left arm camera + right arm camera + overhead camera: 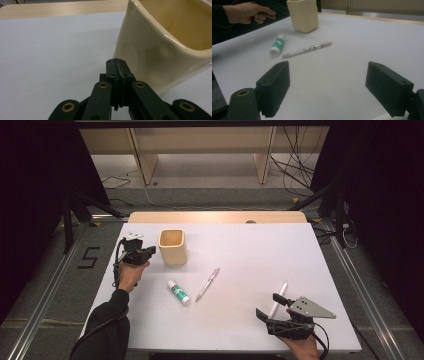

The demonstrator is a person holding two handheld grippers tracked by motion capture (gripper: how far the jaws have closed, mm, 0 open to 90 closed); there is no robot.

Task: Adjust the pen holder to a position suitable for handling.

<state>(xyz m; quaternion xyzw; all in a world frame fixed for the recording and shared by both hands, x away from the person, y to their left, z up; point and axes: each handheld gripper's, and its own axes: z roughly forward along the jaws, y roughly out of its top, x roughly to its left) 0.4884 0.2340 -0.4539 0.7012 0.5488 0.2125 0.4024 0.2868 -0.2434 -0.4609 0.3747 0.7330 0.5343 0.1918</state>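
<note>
On the white table (pixel 250 265) the left gripper (pixel 150 251) sits just beside the cream cup (pixel 173 247), at the cup's left side as the high view has it, with the person's left hand (pixel 131 275) wrapped around its body. In the left gripper view the jaws are pressed flat together with nothing between them, and their tips lie close against the cup's (pixel 160 47) glossy outer wall near its base; whether they actually touch it cannot be told. The cup stands upright toward the far left part of the table, its mouth open upward and its inside bare as far as can be seen (the walls are squarish with rounded corners). In front of it, nearer the person, a glue stick (pixel 178 292) with a green label lies on its side, and just to its right a slim pen (pixel 207 284) lies slanted; the two are near each other but apart. The right gripper (pixel 267 307) rests low at the near right of the table, its jaws spread wide with only bare table between them in the right gripper view. A white pen (pixel 278 298) lies on the table by that gripper, its near end passing between the open jaws in the high view.
</note>
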